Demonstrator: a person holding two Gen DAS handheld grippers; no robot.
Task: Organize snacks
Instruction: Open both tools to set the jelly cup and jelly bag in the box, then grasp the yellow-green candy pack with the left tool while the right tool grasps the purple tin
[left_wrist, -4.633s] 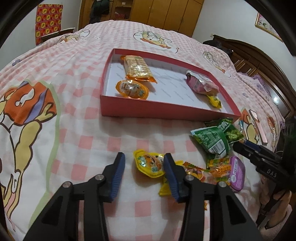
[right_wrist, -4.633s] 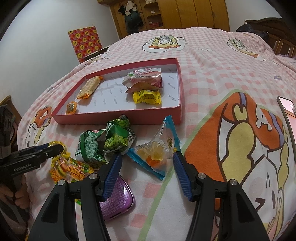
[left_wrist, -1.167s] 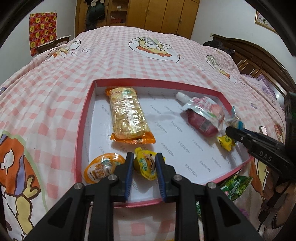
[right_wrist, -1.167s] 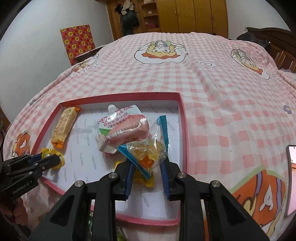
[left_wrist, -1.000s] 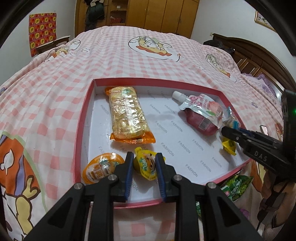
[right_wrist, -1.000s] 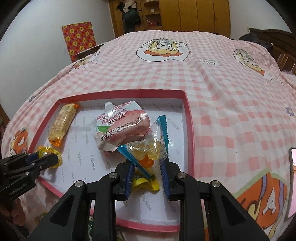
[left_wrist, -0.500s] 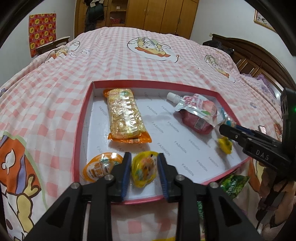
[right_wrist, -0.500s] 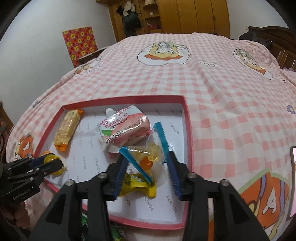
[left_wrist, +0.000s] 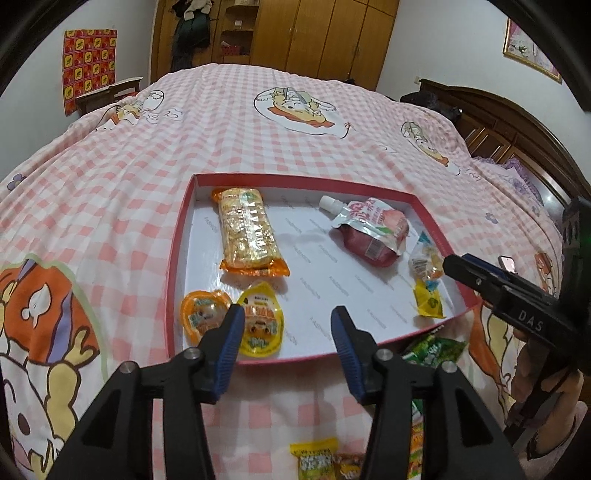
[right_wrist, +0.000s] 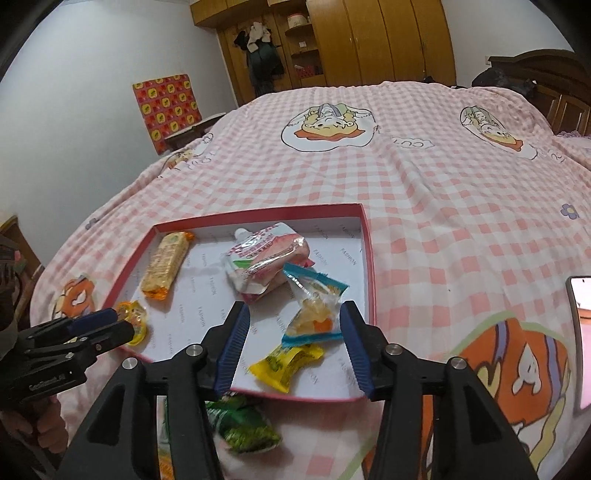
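Now both wide open and empty: left claw just above the yellow jelly cup at the box's near left corner, right claw around the blue-edged packet at its near right, likely dropped to sort snacks by side; green bags waiting on the bed, outside the near rim

Lots of bare room in the middle of the red box, between the long bar and the pink pouch. Crowded near corners: two jelly cups on one side, candy bags on the other. Open bed beyond.
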